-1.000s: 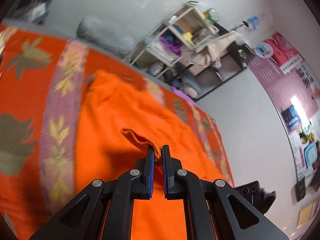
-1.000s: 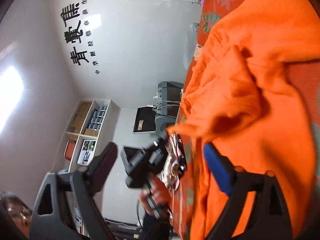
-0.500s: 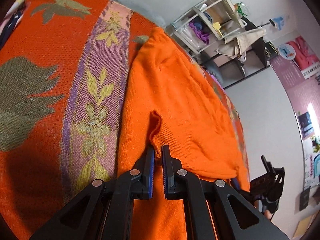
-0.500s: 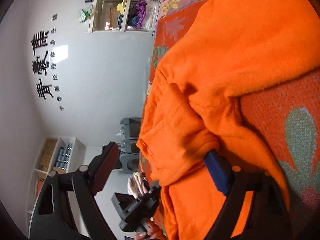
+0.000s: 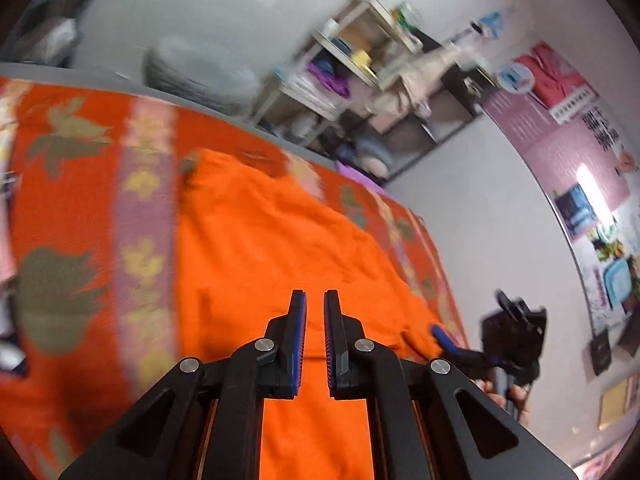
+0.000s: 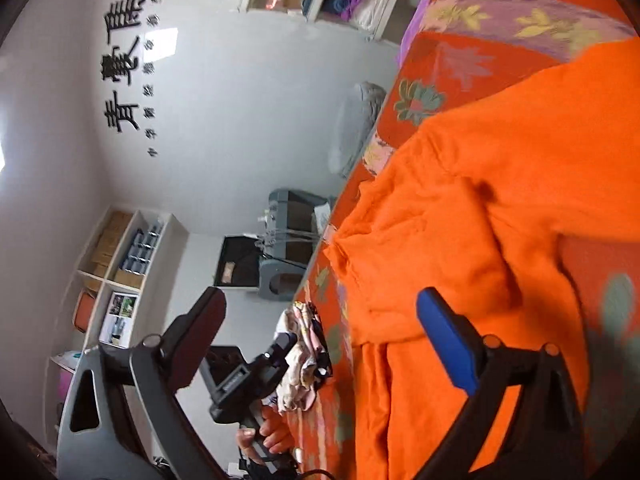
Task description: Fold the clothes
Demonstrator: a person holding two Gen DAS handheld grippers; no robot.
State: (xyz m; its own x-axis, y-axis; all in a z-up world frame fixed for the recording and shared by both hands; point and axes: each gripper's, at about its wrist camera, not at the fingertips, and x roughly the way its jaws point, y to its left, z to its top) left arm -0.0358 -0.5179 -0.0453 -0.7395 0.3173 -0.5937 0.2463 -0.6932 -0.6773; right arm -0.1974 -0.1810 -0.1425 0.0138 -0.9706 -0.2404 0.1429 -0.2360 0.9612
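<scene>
On the patterned bedspread (image 5: pixel 72 216), the bright orange sweater (image 5: pixel 260 240) lies rumpled

You have an orange bedspread (image 5: pixel 72 208) with a leaf pattern and a purple flowered stripe (image 5: pixel 144 216) running across it. Against the white wall behind it stands an open shelf unit (image 5: pixel 352 60) stuffed with purple and yellow items, and a pink poster (image 5: pixel 560 120) hangs to the right. From the right wrist view you see black characters on the wall (image 6: pixel 124 64), a white cubby shelf (image 6: pixel 120 264), and a small crumpled patterned cloth (image 6: pixel 304 364) at the bed's edge.
</scene>
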